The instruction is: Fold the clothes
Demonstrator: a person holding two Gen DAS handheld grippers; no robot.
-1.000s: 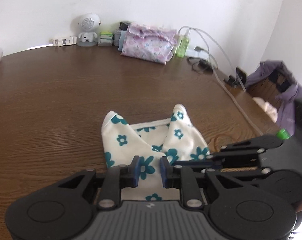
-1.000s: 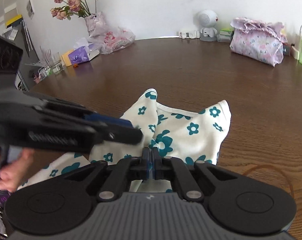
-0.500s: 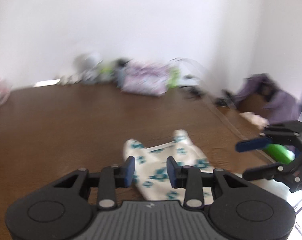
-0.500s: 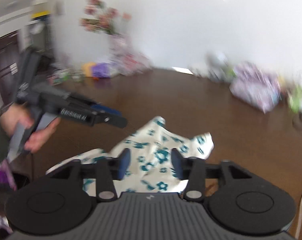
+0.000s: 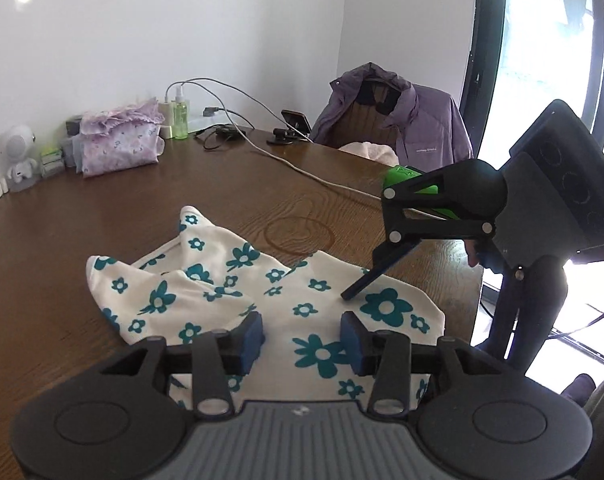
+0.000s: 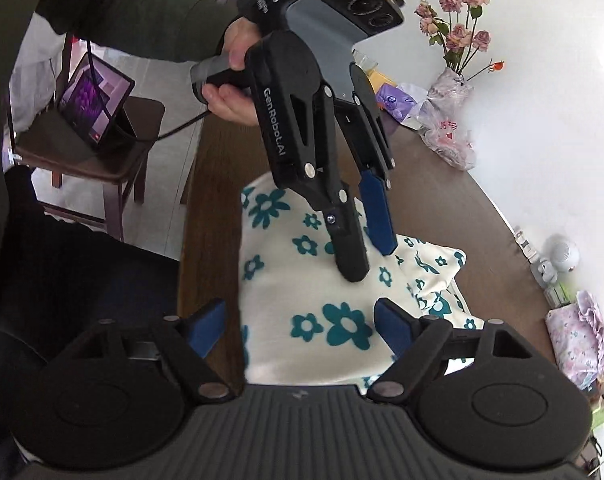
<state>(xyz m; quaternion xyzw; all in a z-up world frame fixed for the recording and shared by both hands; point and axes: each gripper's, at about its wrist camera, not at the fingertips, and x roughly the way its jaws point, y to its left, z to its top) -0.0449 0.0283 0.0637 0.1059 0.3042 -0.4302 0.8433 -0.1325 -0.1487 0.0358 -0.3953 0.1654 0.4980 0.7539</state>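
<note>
Left gripper [image 6: 372,248] marked "GenRobot.AI"; both jaws opening, empty, over floral garment [image 5: 302,292].

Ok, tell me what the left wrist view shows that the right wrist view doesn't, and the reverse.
Only the left wrist view: a purple jacket draped over a chair, a green spray bottle, and white cables trailing across the table.

Only the right wrist view: pink roses in a vase, a tablet propped on a dark chair, and the hand holding the left gripper.

Both: the white garment with teal flowers lying free on the brown wooden table, the pink floral pouch, and the small white robot figurine. Both grippers' fingers are opening, gripping nothing; the right gripper stands wider.
</note>
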